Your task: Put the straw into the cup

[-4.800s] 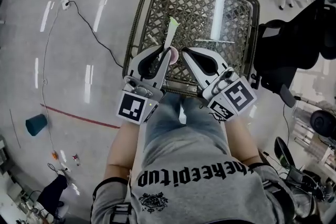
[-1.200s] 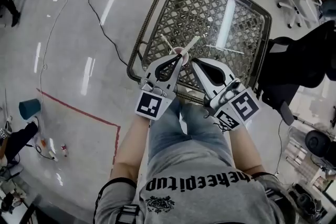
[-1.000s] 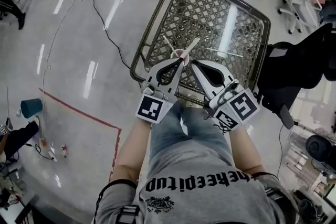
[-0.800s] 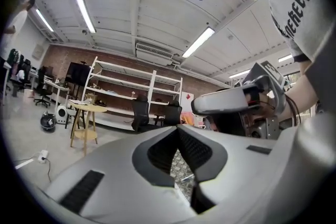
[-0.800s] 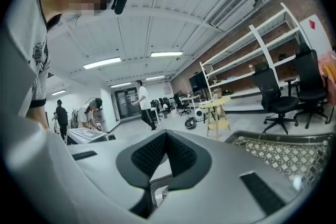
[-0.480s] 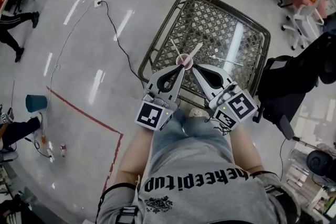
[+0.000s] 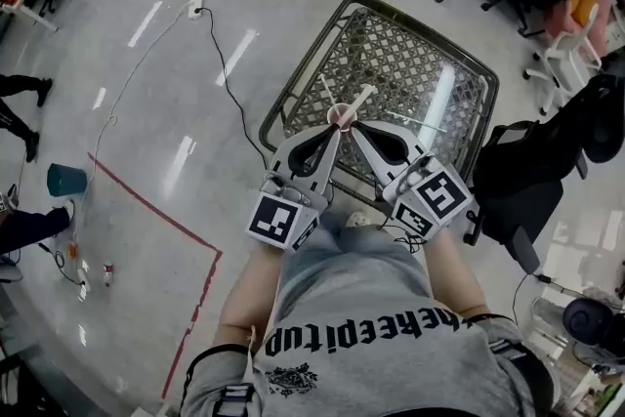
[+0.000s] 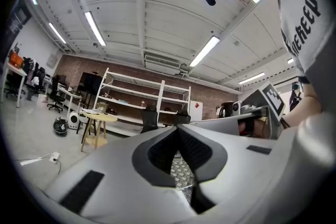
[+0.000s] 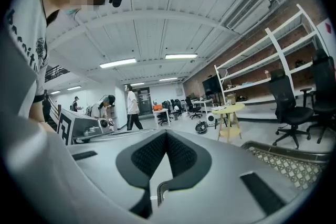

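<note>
While the straw [image 7: 361,100] leans loosely: a knock from the right gripper [image 7: 354,126] could flick it out of the cup [image 7: 338,115].
Cup: over the lattice table [image 7: 400,54]; a slack pinch drops it.
Left gripper [image 7: 336,128]: jaws pressed together, seemingly pinching the cup's rim.
Right gripper: jaws closed on nothing, just beside the cup.
</note>
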`<state>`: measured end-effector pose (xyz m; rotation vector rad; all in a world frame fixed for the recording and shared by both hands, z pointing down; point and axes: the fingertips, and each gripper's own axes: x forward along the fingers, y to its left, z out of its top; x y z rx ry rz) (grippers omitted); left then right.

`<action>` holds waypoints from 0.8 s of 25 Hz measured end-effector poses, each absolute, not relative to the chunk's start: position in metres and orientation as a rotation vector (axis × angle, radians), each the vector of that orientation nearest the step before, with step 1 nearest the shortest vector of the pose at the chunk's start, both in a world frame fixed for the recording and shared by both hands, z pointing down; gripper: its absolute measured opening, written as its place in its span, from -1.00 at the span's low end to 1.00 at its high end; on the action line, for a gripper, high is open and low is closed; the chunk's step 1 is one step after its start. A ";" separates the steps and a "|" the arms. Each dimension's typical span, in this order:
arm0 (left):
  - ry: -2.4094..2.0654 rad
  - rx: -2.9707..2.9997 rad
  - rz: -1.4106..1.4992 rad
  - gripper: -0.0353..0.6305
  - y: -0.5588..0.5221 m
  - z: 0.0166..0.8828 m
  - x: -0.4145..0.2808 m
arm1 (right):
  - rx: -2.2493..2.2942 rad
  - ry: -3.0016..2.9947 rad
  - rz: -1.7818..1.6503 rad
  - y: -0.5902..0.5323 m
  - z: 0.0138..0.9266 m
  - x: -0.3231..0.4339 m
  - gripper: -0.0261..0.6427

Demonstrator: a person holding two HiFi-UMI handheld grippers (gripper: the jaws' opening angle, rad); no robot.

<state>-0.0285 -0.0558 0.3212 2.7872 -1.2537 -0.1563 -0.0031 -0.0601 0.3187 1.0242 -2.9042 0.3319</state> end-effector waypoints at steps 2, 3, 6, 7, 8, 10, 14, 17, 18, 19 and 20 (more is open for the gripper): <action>-1.263 2.784 -0.159 -0.76 -0.052 0.317 -0.028 | 1.010 -2.912 0.320 -0.057 0.317 -0.003 -0.89; -1.268 2.785 -0.164 -0.76 -0.050 0.315 -0.027 | 1.004 -2.917 0.315 -0.056 0.316 -0.003 -0.89; -1.287 2.783 -0.181 -0.76 -0.046 0.306 -0.026 | 0.989 -2.928 0.307 -0.054 0.312 -0.001 -0.89; -1.293 2.780 -0.183 -0.76 -0.045 0.303 -0.026 | 0.985 -2.932 0.304 -0.053 0.310 -0.001 -0.89; -1.298 2.777 -0.185 -0.76 -0.045 0.300 -0.026 | 0.980 -2.937 0.300 -0.052 0.308 -0.001 -0.89; -1.310 2.773 -0.187 -0.76 -0.045 0.294 -0.027 | 0.972 -2.946 0.290 -0.051 0.304 0.000 -0.89; -1.335 2.773 -0.189 -0.76 -0.044 0.285 -0.026 | 0.950 -2.965 0.265 -0.050 0.298 0.001 -0.89; -1.353 2.775 -0.183 -0.76 -0.044 0.284 -0.023 | 0.935 -2.968 0.235 -0.050 0.298 0.003 -0.89; -1.358 2.776 -0.180 -0.76 -0.043 0.285 -0.022 | 0.930 -2.969 0.226 -0.049 0.298 0.003 -0.89; -1.363 2.777 -0.178 -0.76 -0.043 0.285 -0.021 | 0.925 -2.971 0.218 -0.049 0.297 0.004 -0.89; -1.369 2.777 -0.176 -0.76 -0.042 0.284 -0.020 | 0.918 -2.973 0.209 -0.049 0.296 0.004 -0.90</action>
